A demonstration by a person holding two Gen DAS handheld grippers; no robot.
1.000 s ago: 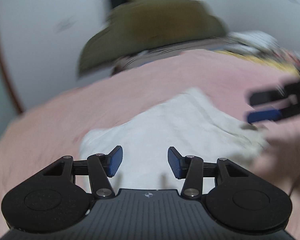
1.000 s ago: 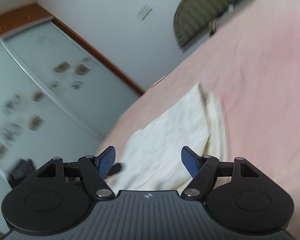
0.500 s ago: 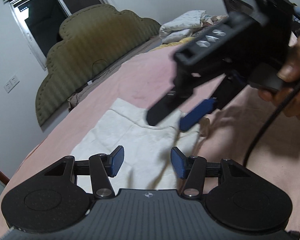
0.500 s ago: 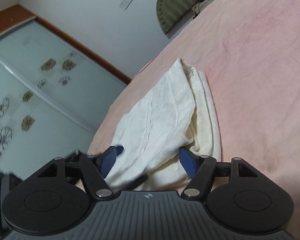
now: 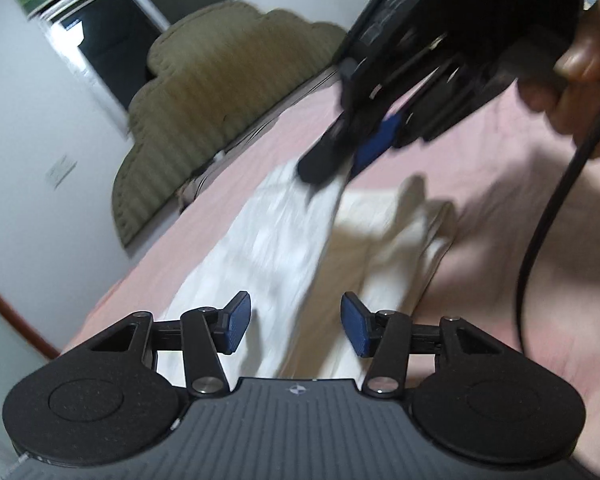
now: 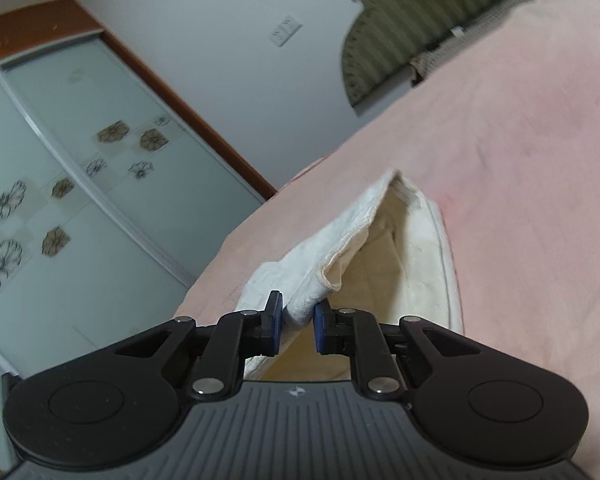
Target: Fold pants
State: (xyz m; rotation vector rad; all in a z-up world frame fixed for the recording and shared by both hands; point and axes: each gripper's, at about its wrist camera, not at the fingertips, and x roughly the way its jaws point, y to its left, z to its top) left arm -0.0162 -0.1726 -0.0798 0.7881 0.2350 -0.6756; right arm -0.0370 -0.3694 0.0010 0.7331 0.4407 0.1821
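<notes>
The left gripper point(image 5: 296, 326) hangs low over the near end of the pants point(image 5: 276, 248), its fingers point(image 5: 236, 322) about half open with cloth below the gap but nothing pressed between them. The pants lie lengthwise on the pink bed point(image 5: 500, 208), white, running from the near edge toward the far olive headboard point(image 5: 204, 120), with one layer lifted off the cream layer beneath.

The right gripper point(image 6: 296, 322) is closing on a bunched corner of the upper layer; the fingers point(image 6: 275, 320) already pinch the white fabric, which peaks up from the bed. In the left view this gripper comes in from the upper right, tilted down, with the person's hand point(image 5: 580, 64) wrapped round its handle and a black cable point(image 5: 548, 232) trailing down.

Risks, as I judge them:
- The right hold takes only a small wad near the edge. A quick pull could slip it free and drop the layer back crooked.
- It may have caught one layer only, so the fold could separate the legs instead of doubling them.
- The left fingers hold nothing, so the near end can drag across the bed when the right lifts.
- The cable hangs close over the cloth and could snag it.

Both grippers point slightly downward, the left nearer the bed's near edge.
</notes>
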